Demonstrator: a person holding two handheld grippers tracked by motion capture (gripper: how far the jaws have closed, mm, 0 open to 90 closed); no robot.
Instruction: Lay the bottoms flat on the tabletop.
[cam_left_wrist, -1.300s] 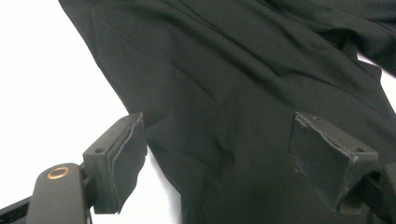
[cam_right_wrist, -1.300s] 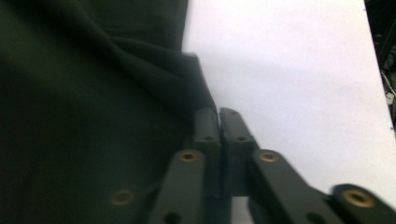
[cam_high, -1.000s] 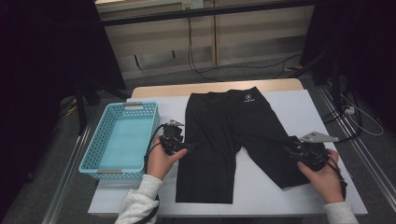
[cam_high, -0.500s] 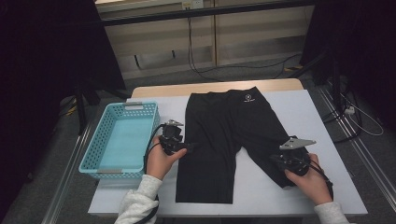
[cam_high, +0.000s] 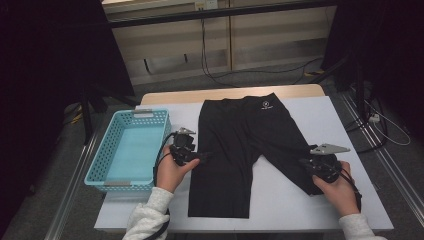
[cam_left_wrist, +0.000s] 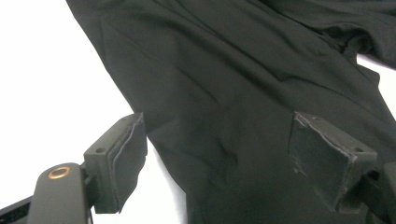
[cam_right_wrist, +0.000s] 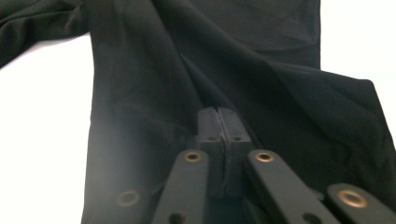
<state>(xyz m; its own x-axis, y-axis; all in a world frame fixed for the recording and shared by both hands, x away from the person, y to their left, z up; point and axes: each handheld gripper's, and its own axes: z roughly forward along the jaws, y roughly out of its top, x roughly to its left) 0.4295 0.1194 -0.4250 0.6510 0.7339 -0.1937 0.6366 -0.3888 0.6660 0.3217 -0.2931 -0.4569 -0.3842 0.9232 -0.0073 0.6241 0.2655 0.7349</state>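
Right gripper (cam_right_wrist: 222, 122): jaws pressed together on a pinched fold of the black stretch-fabric shorts (cam_high: 247, 145), at the hem of one leg. Left gripper (cam_left_wrist: 233, 163): jaws wide apart, poised over the other leg's outer edge. Shorts: spread flat on the white table (cam_high: 320, 120). Turquoise perforated plastic basket (cam_high: 106, 176): beside the left gripper.

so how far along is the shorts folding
Early stage. Done: the black shorts lie spread flat on the white table, with no fold made. In hand: the right gripper is shut on the hem of one leg, bunching the fabric, while the left gripper is open over the other leg's edge, not yet gripping. Left: probably the folds themselves, then perhaps a move into the blue basket.
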